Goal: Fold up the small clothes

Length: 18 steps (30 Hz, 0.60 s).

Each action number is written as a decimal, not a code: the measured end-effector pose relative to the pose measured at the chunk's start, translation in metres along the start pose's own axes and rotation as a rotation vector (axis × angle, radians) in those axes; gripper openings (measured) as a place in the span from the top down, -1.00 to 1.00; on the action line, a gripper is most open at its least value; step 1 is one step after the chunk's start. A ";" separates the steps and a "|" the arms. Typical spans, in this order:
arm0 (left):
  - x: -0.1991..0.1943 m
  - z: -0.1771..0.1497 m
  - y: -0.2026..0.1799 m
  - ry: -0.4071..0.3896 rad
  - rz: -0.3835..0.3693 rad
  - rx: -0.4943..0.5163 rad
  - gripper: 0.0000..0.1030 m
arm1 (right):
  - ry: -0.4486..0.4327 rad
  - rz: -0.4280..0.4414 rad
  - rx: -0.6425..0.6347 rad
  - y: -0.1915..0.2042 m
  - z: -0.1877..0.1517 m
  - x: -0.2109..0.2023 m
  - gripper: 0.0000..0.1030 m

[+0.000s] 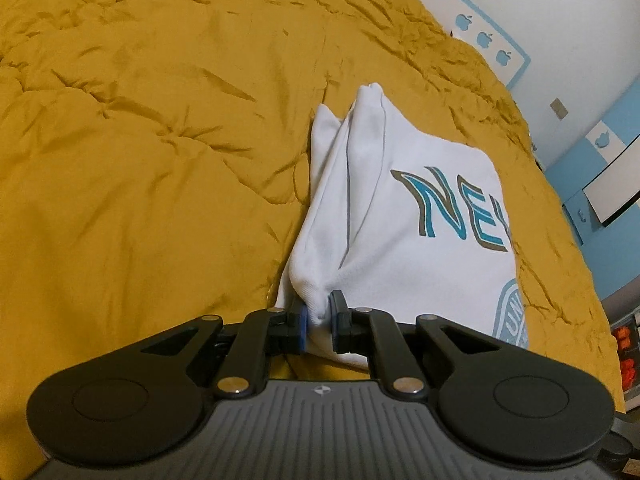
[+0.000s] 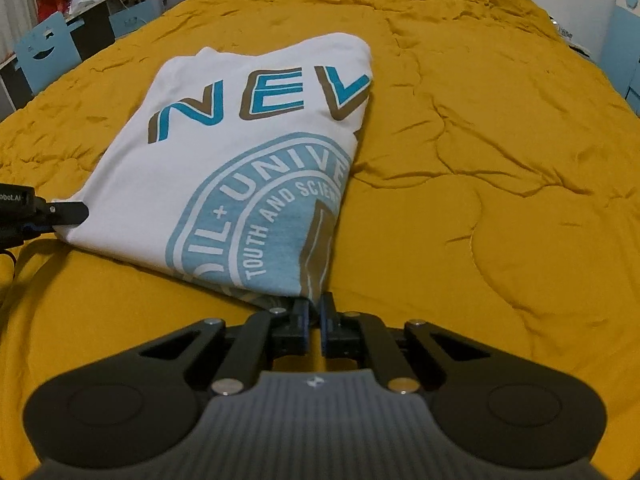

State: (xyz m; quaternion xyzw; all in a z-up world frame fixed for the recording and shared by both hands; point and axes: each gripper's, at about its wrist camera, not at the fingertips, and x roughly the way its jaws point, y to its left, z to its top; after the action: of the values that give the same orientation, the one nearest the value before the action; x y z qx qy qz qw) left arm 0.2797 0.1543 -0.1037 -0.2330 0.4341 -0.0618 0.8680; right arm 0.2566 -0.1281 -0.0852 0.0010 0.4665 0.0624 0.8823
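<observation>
A white T-shirt (image 1: 404, 204) with blue and brown lettering and a light blue round emblem lies partly folded on a mustard yellow bedspread (image 1: 140, 128). My left gripper (image 1: 319, 314) is shut on its near left corner, where the cloth bunches into ridges. In the right wrist view the T-shirt (image 2: 224, 140) lies flat with its right side folded under. My right gripper (image 2: 315, 312) is shut on its near right corner. The left gripper (image 2: 60, 212) also shows at that view's left edge, pinching the other near corner.
The bedspread (image 2: 500, 200) is wrinkled and fills most of both views. A white and blue wall (image 1: 560, 32) with apple decals is at the far right. A cluttered desk and a blue chair (image 2: 44, 52) stand beyond the bed's far left edge.
</observation>
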 end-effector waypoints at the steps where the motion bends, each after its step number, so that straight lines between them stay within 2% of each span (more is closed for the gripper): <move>1: 0.000 -0.001 0.000 0.004 0.001 0.001 0.76 | 0.000 0.002 0.002 0.000 0.000 0.000 1.00; 5: 0.001 -0.001 -0.002 0.013 0.010 0.009 0.73 | 0.004 0.010 0.014 0.000 0.001 0.001 1.00; 10: -0.007 -0.004 -0.011 0.022 0.052 0.065 0.69 | 0.016 0.029 0.025 -0.005 -0.001 -0.001 1.00; 18: -0.017 -0.005 -0.007 0.030 0.068 0.040 0.61 | 0.036 0.048 0.044 -0.013 0.000 -0.005 1.00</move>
State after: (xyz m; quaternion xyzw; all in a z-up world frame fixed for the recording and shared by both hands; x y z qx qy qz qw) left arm 0.2658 0.1517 -0.0914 -0.1998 0.4535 -0.0447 0.8674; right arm 0.2550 -0.1414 -0.0817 0.0303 0.4834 0.0731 0.8718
